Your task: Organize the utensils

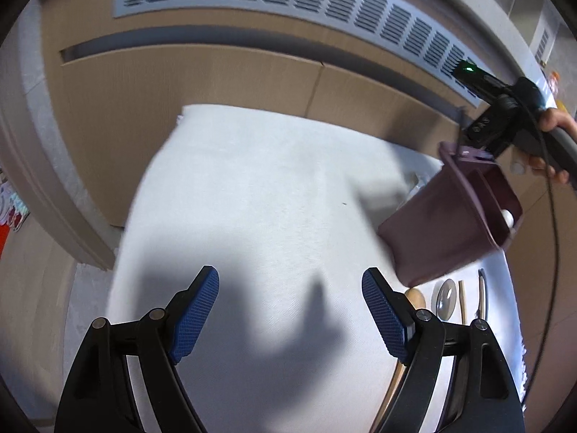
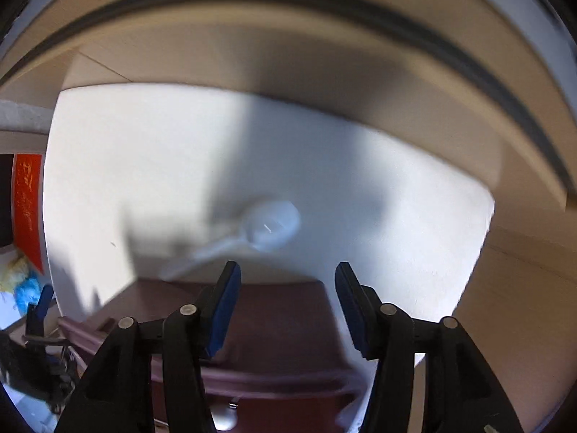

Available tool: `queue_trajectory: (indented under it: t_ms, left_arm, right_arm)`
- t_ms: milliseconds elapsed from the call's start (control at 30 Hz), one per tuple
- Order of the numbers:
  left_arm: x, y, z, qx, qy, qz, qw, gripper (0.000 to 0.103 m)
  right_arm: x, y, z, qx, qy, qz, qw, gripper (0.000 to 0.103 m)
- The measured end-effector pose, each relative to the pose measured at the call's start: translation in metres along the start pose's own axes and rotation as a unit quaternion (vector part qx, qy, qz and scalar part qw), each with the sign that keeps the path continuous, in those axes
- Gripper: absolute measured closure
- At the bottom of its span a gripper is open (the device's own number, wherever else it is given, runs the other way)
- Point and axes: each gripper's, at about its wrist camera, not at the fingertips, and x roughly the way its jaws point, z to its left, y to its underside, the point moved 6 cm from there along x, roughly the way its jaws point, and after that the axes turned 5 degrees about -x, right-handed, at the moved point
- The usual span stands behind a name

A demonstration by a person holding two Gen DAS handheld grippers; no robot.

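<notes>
Looking along the left gripper [image 1: 290, 299], the blue pads stand wide apart with nothing between them, over a white cloth [image 1: 252, 187] crossed by shadows. To the right a purple utensil holder [image 1: 447, 216] hangs tilted in the air, mouth turned sideways, with the right gripper [image 1: 483, 133] and the person's hand [image 1: 551, 144] at its upper rim; whether that gripper pinches the rim cannot be told from here. Below the holder, near the cloth's right edge, lie a wooden spoon [image 1: 414, 297], a metal spoon [image 1: 446, 297], a chopstick [image 1: 462, 301] and a dark-handled utensil [image 1: 482, 296]. Behind stand beige panels and a long grey vent grille [image 1: 288, 3]. From the right wrist, much is blurred: the right gripper's [image 2: 286, 306] jaws look apart, with the holder [image 2: 281, 310] below them and its rim nearer the camera, so any grip is hidden. A white plastic spoon [image 2: 267, 225] lies on the cloth ahead. The holder looks like light, stiff, smooth plastic, probably best pinched at its rim; the spoons seem light and are best taken at mid-handle
</notes>
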Motion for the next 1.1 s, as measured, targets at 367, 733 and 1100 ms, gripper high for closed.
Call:
queue_trajectory:
  t_ms: [367,733,1100]
  left_arm:
    - [0.030,-0.010,-0.036,0.045,0.014,0.012,0.9988,0.021]
    - [-0.010,-0.017,0.052,-0.060,0.002,-0.060,0.9964,0.021]
    - [-0.002,-0.014,0.077,-0.097,0.027,-0.053,0.9935,0.021]
  right_arm:
    - [0.018,-0.003,0.007,0.018,-0.046,0.056,0.997,0.038]
    - [0.057,-0.044,0.061,0.027,0.018,0.135,0.990,0.031]
    - [0.025,-0.063,0.119,-0.063,0.041,0.020,0.997,0.100]
